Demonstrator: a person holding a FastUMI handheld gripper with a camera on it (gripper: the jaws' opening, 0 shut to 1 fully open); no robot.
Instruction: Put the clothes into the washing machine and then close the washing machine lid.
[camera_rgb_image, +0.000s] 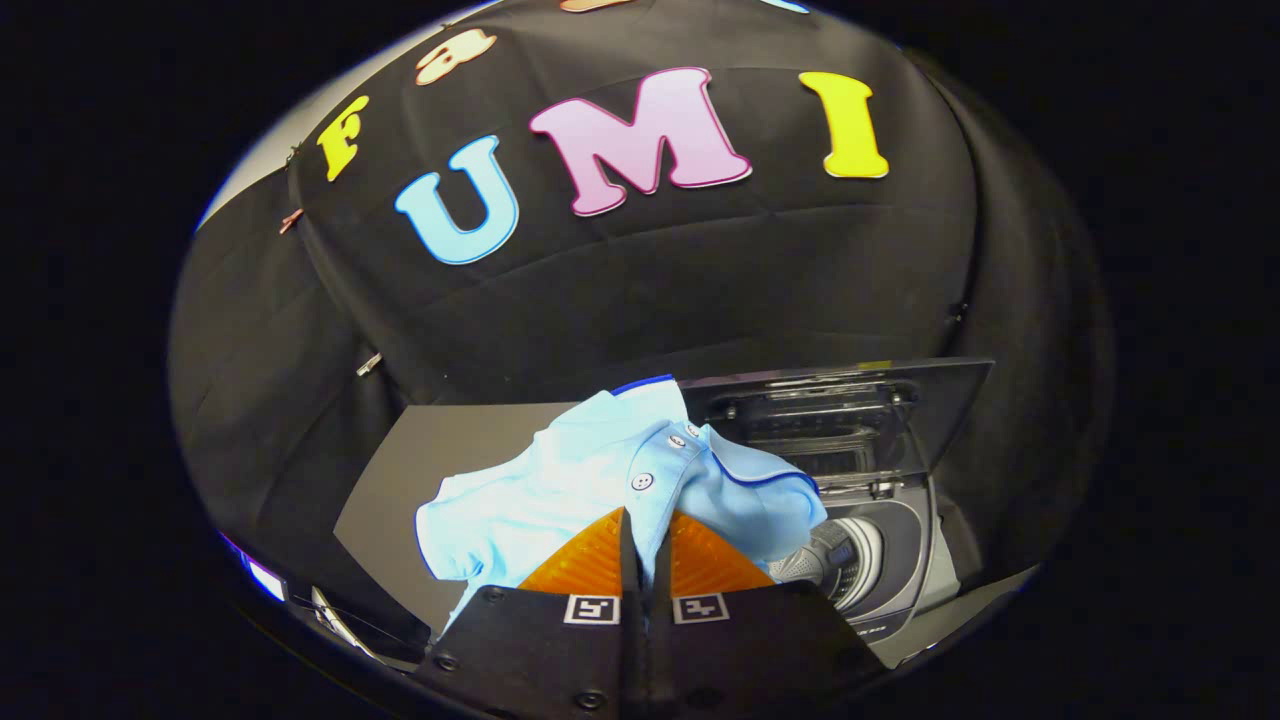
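Observation:
My gripper (645, 520) is shut on a light blue polo shirt (560, 480) with white buttons and a dark blue collar trim. Pinched near its placket between the two fingers, the shirt hangs lifted off the grey tabletop (420, 470) and drapes to both sides of the fingers. Just ahead and to the right stands a small top-loading washing machine (890, 560). Its lid (840, 410) is raised upright, and the round drum opening (850, 560) shows beside the right finger. Part of the shirt hangs over the machine's near left edge.
Black cloth walls close in the booth behind and on both sides. The grey tabletop stretches left of the machine. Some shiny metal parts (330, 615) lie at the table's near left edge.

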